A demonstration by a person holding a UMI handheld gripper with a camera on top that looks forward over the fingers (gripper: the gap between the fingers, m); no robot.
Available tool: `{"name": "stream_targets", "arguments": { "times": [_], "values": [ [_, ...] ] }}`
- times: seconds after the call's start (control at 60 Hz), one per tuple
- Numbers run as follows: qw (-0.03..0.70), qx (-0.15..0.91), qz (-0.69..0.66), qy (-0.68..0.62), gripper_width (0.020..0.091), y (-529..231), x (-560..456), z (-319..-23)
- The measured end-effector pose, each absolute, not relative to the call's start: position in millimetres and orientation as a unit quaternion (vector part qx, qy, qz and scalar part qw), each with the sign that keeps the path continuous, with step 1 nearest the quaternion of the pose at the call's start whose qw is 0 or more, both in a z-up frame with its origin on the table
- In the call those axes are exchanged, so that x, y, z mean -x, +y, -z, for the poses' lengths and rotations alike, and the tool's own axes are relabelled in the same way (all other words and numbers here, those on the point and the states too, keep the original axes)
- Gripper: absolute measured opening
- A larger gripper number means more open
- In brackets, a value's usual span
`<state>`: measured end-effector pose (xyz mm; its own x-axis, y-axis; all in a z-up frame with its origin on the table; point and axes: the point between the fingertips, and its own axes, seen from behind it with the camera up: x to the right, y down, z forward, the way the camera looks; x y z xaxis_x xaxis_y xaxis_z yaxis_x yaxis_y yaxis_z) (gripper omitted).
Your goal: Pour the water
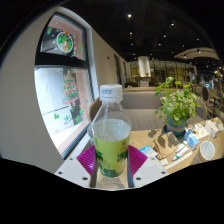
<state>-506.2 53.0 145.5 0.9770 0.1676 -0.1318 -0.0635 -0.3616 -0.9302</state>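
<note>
A clear plastic bottle [110,135] with a white cap and a green label, holding pale green liquid, stands upright between my fingers. Both magenta pads [87,157] press against its lower sides. My gripper [111,160] is shut on the bottle, which is raised above the table. The bottle's base is hidden behind the fingers. No cup or glass shows clearly near the bottle.
A wooden table [160,140] lies beyond to the right, with a potted green plant [178,107], a white cup-like thing [207,150] and small blue and white items. A window with posters [62,95] is on the left. Sofa seating stands behind.
</note>
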Motion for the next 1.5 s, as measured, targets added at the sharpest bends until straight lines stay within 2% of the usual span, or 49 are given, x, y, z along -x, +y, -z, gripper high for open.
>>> {"name": "stream_targets", "arguments": {
  "times": [0.15,0.217,0.367,0.5,0.733,0.867,1.0,1.133,1.3,1.5],
  "values": [
    [0.568,0.789,-0.229,0.051,0.0419,34.6,492.2,-214.4],
    [0.551,0.772,-0.299,0.103,0.0419,28.9,479.5,-236.2],
    [0.485,0.709,-0.454,0.236,0.0419,21.0,450.6,-264.5],
    [0.404,0.61,-0.577,0.363,0.0414,21.8,410.6,-269.5],
    [0.302,0.49,-0.662,0.48,0.0416,24.5,360.1,-239.2],
    [0.263,0.458,-0.674,0.517,0.0414,29.4,347.0,-216.7],
    [0.246,0.47,-0.675,0.513,0.0415,24.1,349.1,-212.9],
    [0.282,0.551,-0.639,0.457,0.0414,14.1,351.9,-224.9],
    [0.389,0.677,-0.536,0.321,0.0419,9.2,331.3,-261.0],
    [0.533,0.764,-0.327,0.159,0.0423,15.1,241.3,-298.8]
  ]
}}
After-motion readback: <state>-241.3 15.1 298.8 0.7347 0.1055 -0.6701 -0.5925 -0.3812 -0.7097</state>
